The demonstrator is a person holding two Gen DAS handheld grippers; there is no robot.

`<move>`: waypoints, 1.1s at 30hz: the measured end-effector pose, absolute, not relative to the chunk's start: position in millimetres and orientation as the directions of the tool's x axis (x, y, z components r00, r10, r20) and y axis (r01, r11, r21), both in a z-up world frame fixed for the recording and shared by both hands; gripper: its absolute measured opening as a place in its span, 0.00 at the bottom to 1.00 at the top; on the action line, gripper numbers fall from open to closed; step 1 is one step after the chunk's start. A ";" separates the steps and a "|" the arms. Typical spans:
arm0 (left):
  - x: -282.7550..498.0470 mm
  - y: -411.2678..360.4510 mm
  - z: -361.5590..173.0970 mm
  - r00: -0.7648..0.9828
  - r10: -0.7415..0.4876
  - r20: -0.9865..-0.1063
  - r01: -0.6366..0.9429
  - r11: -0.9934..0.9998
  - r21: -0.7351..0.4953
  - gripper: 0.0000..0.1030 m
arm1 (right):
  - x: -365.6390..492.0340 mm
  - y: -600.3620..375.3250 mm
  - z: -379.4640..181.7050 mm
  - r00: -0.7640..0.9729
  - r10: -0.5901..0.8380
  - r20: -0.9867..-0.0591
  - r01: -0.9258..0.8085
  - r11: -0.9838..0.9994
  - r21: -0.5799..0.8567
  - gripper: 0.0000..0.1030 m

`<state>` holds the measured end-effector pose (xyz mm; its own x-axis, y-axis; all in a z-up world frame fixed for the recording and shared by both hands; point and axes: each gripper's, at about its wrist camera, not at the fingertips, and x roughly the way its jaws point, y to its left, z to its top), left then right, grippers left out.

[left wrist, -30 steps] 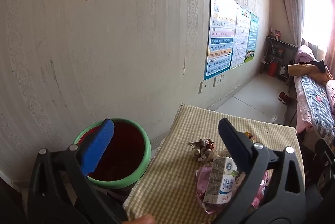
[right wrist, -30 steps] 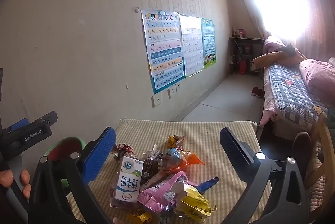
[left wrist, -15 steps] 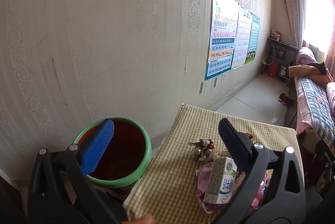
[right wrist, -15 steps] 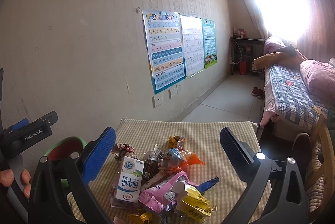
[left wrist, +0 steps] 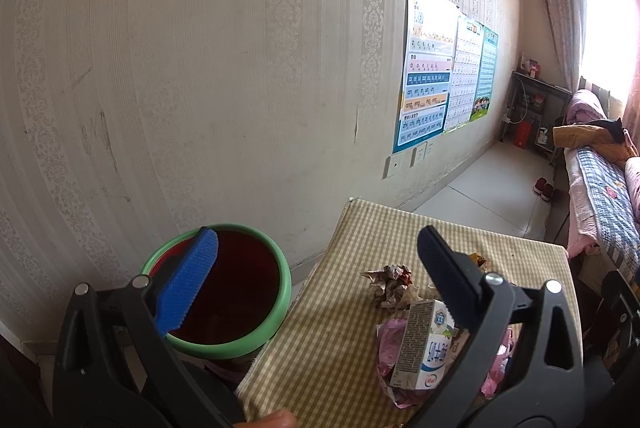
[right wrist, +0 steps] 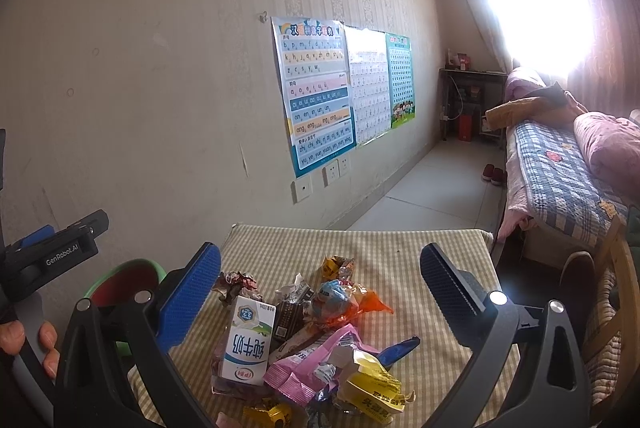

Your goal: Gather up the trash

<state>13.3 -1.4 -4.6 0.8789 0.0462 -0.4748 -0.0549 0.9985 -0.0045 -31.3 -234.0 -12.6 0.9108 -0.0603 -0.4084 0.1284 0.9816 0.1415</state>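
A pile of trash lies on a small table with a checked cloth (right wrist: pixel 360 244): a white milk carton (right wrist: pixel 248 344), a crumpled wrapper (right wrist: pixel 236 282), a pink wrapper (right wrist: pixel 308 364), a yellow wrapper (right wrist: pixel 372 388) and an orange wrapper (right wrist: pixel 360 304). A green-rimmed red bin (left wrist: pixel 236 292) stands left of the table. My left gripper (left wrist: pixel 316 280) is open and empty, above the gap between bin and table, with the carton (left wrist: pixel 424 344) by its right finger. My right gripper (right wrist: pixel 320 292) is open and empty, just above and behind the pile.
A wallpapered wall with learning posters (right wrist: pixel 316 87) runs along the left. A bed with a checked quilt (right wrist: pixel 560 179) stands at the right. A wooden chair (right wrist: pixel 616 300) is close to the table's right side. The left gripper's body (right wrist: pixel 52 256) shows at the far left.
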 end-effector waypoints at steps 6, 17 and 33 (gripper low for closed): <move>14.6 -0.4 -5.2 0.878 0.047 -0.476 -0.056 0.998 -0.005 0.95 | -31.4 -234.1 -14.4 0.909 -0.060 -0.412 0.130 0.981 0.143 0.93; 14.3 0.6 -6.9 0.886 0.066 -0.460 -0.069 0.998 0.010 0.95 | -29.6 -233.5 -17.6 0.905 -0.056 -0.422 0.129 0.981 0.147 0.93; 22.3 -23.3 -32.2 0.860 -0.014 -0.511 0.063 0.995 0.080 0.95 | -21.2 -242.1 -38.3 0.876 -0.023 -0.482 0.111 0.982 0.156 0.93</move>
<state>22.3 -23.3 -32.2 0.8596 -0.0136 -0.5108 0.0634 0.9948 0.0801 -21.2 -242.1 -38.3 0.8757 -0.0228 -0.4822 0.1113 0.9815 0.1557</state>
